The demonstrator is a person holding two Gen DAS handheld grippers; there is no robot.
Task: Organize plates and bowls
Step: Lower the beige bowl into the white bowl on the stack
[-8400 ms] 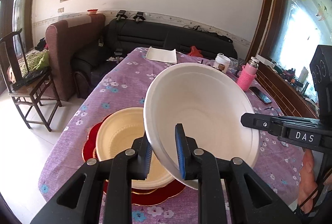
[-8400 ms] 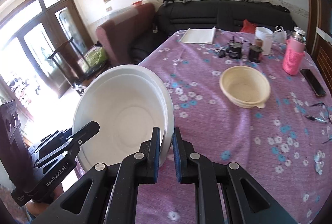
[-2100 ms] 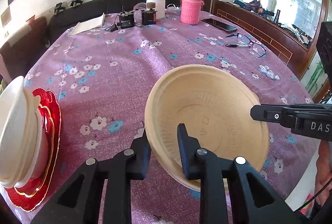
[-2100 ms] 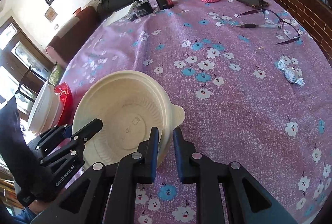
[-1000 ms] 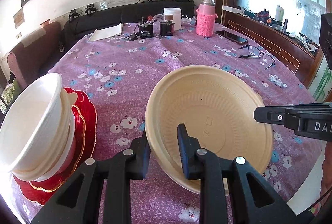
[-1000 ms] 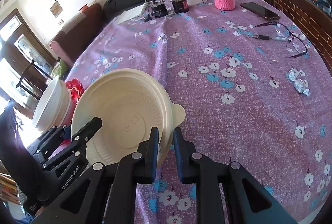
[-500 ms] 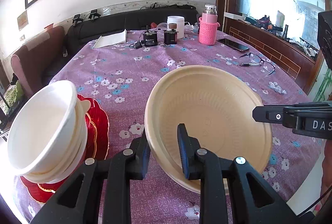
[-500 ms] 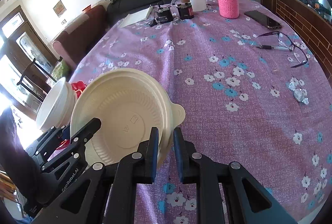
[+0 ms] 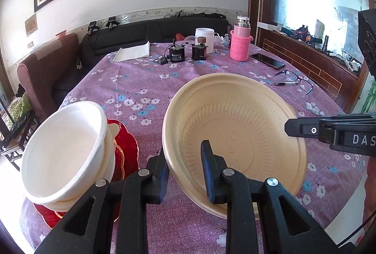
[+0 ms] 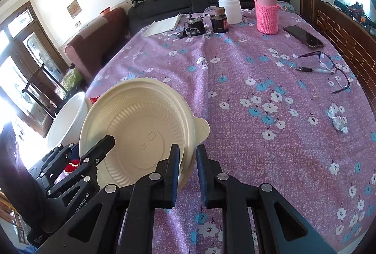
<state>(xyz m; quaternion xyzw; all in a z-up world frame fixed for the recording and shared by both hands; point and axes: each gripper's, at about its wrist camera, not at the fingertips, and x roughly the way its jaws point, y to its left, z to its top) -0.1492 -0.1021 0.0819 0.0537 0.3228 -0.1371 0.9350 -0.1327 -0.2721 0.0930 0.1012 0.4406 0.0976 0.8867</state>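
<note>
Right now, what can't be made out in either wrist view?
- Red plates: count unclear in the left wrist view; the stacked white bowl covers them.
- Beige bowl: whether it clears the tablecloth; its own body hides the underside.
- Label on the black jar: too small.
- Left gripper and right gripper: holders' hands cut off.

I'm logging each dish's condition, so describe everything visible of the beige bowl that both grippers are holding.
The beige bowl is round, shallow and cream-tan, apparently thin moulded plastic or pulp. It has ribbed inner walls, a patterned band under the rim, a flat base with embossed marks, and a small rounded tab on the rim. It looks empty and clean. It is tilted, its opening facing the cameras, above the purple floral tablecloth. The left gripper and right gripper each pinch its rim, at opposite sides.
</note>
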